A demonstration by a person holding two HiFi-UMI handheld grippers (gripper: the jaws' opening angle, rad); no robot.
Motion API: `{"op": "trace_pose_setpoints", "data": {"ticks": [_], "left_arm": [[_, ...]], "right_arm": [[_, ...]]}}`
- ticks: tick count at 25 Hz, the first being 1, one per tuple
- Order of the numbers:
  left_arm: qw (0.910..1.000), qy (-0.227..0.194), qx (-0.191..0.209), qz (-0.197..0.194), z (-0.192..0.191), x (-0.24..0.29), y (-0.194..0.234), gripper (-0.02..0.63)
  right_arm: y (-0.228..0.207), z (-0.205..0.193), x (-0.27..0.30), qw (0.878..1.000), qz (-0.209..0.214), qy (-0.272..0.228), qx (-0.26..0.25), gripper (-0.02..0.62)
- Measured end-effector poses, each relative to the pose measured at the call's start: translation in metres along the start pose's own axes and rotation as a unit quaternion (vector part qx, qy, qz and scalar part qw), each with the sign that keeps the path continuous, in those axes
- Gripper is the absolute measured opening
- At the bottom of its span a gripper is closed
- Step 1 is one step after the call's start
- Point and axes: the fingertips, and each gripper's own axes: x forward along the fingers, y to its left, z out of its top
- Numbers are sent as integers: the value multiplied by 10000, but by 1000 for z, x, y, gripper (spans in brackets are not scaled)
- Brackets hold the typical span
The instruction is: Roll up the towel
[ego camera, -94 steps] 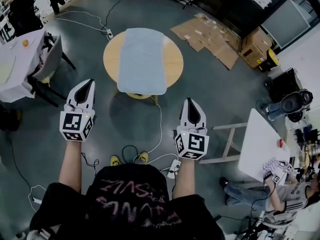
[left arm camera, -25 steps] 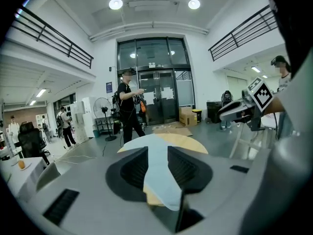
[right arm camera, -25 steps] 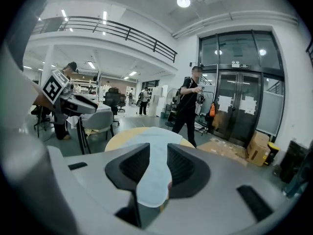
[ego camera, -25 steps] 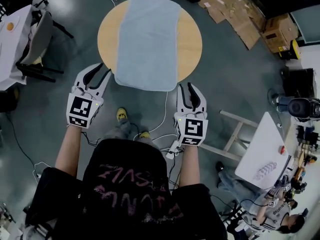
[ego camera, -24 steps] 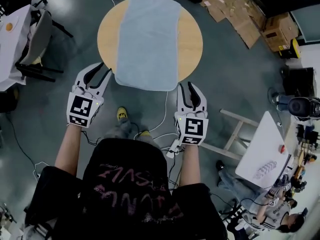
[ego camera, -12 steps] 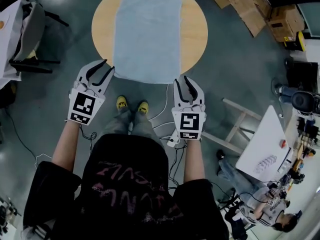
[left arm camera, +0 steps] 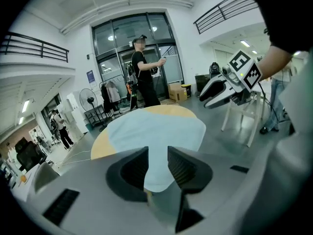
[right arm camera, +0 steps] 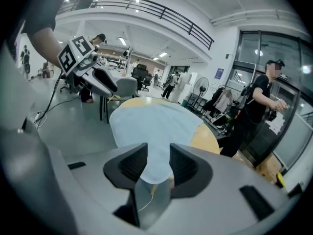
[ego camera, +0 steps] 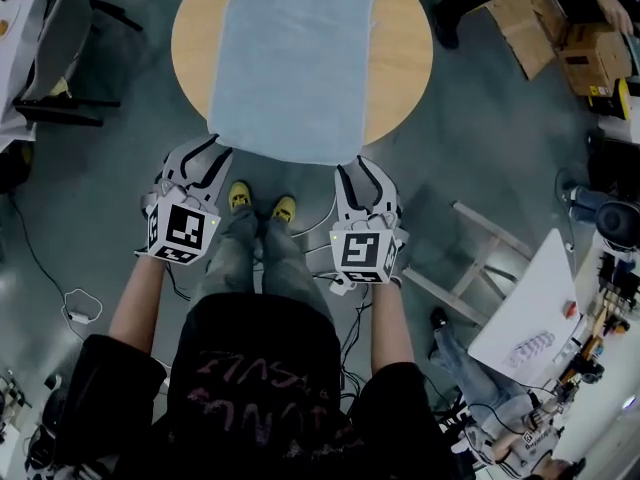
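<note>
A light blue towel (ego camera: 290, 58) lies flat along a round wooden table (ego camera: 405, 58), its near edge hanging just over the rim. My left gripper (ego camera: 203, 153) is just short of the towel's near left corner, open, with nothing between its fingers. My right gripper (ego camera: 362, 171) is just short of the near right corner; its jaws are opening and hold nothing. In the left gripper view the towel (left arm camera: 156, 129) shows through the gap of the gripper (left arm camera: 158, 153). The right gripper view shows the same: the towel (right arm camera: 151, 124) lies beyond the gripper (right arm camera: 158, 151).
A chair (ego camera: 60, 28) stands left of the table. A white table (ego camera: 520, 318) and a wooden frame (ego camera: 470, 258) are to the right. Cardboard boxes (ego camera: 560, 28) lie at the far right. A person (left arm camera: 144, 72) stands beyond the table. Cables run across the floor.
Both grippers have sunk and come up to the towel's near edge. The table now sits higher and larger in the head view, and the wearer's feet stand close to it.
</note>
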Motion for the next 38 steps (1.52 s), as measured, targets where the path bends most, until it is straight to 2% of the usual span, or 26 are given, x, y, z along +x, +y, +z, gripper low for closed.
{"op": "trace_pose_setpoints", "data": {"ticks": [5,11,16,20,24,30,38], "left_arm": [[9998,125,147,103,-26,16,-26,144],[9989,136,378,236,-53,39,-43,207],[9957,27,677,634,-67,57,-48,250],[9899,-62,1074,926,-71,70,-50,277],[9875,-115,1159,1067,-68,72,-43,269],[9899,25,1125,858,-54,55,-36,184],[9914,184,1044,771,-24,46,-8,175]], "right_arm": [[11,-24,16,9994,43,-8,-340,172],[31,-49,35,9974,11,-43,-723,212],[44,-59,55,9940,-152,-180,-1068,235],[45,-59,66,9917,-383,-258,-1197,261],[45,-55,69,9911,-295,-287,-1263,259],[37,-43,57,9914,-111,-231,-1287,224],[11,-17,56,9935,4,-191,-1119,224]]}}
